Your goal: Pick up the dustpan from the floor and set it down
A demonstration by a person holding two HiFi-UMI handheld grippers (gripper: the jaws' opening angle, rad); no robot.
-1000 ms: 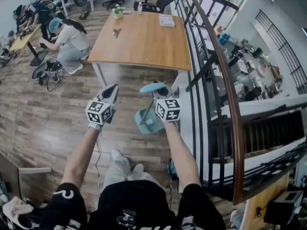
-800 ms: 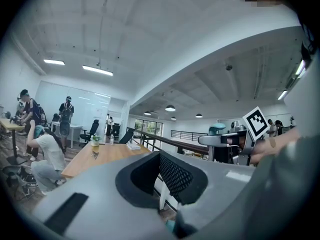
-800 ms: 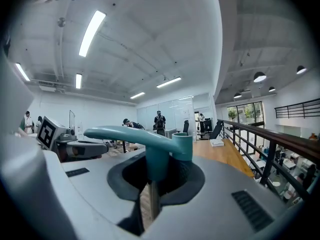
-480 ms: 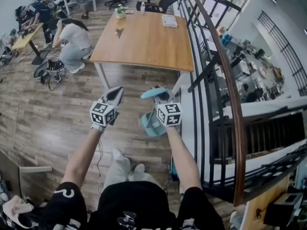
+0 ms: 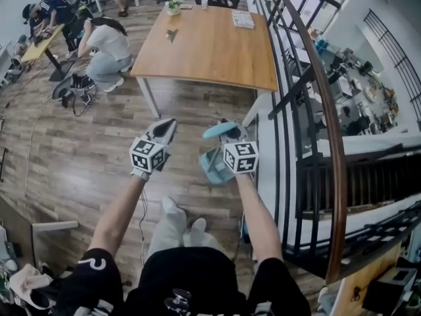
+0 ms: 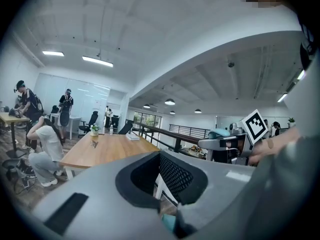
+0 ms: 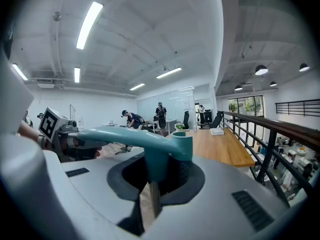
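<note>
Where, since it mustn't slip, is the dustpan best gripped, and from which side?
Grip the dustpan on its upright stem, just under the crosswise teal handle, coming in level from the person's side. The handle overhangs the jaws, so it should not slide down. The right gripper holds it so.

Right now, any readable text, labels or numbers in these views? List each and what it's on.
No legible text anywhere.
Left marker cube and right marker cube: black-and-white square patterns only, no letters.
Booklet on the wooden table: print too small to read.
White print on the black shorts: cut off, unreadable.
Dustpan: no label visible.
</note>
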